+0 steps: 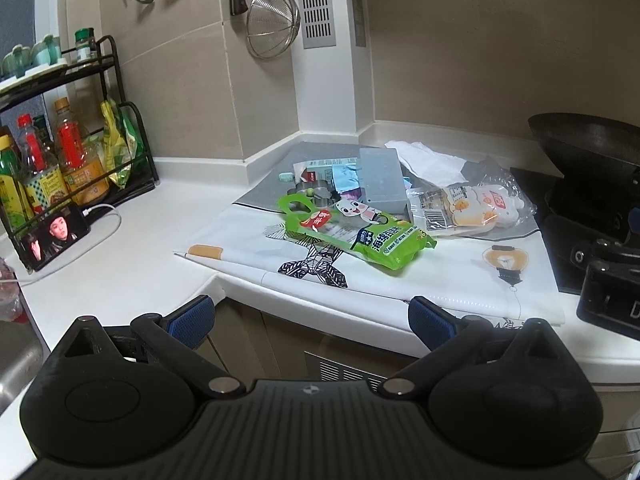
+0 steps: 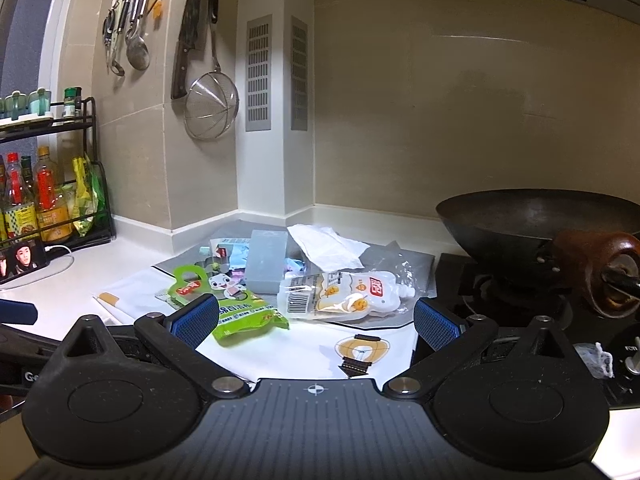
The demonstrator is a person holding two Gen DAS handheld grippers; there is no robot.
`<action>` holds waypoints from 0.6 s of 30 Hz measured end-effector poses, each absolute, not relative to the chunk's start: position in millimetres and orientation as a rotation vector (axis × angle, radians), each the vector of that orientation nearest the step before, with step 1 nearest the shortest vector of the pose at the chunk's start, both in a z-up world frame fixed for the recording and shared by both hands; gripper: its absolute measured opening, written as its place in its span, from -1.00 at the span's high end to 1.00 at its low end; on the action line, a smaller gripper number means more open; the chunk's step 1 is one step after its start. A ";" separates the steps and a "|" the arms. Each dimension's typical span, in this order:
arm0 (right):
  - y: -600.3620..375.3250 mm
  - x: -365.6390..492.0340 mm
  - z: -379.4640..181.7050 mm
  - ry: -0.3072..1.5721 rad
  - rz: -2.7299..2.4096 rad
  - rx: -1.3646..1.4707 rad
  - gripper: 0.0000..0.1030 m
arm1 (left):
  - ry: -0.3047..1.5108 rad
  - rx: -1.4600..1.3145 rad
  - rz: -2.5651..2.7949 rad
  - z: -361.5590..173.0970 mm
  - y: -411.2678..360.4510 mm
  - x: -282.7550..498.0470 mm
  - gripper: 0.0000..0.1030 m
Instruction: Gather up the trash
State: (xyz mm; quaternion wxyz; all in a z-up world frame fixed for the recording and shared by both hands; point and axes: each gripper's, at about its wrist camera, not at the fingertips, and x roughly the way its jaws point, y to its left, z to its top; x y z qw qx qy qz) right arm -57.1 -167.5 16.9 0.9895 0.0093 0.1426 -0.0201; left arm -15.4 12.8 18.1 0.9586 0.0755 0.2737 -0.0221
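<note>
Nothing looks collected yet. Both the left gripper (image 1: 310, 322) and the right gripper (image 2: 316, 320) hang released and empty at the table (image 1: 160, 224) edge. Beyond them the trash lies untouched in a heap: green packet (image 1: 360, 236), clear pouch (image 2: 348, 290), grey box (image 2: 266, 262), tissue (image 2: 328, 246) farthest back. No bin shows.

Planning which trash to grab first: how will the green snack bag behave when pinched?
The green snack bag looks like thin crinkled film, so probably floppy and light. Its glossy surface may slip; it lies flat, so it shouldn't roll.
</note>
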 end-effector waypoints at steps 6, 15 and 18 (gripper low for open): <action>-170.3 -56.4 18.8 0.287 -0.044 0.018 -1.00 | 0.547 0.142 -0.043 22.2 10.9 -13.0 -1.00; -171.2 -63.5 19.7 0.287 -0.050 0.004 -1.00 | 0.544 0.140 -0.063 22.0 8.8 -16.0 -1.00; -171.3 -62.7 19.6 0.289 -0.051 0.001 -1.00 | 0.546 0.137 -0.059 22.0 8.6 -14.1 -1.00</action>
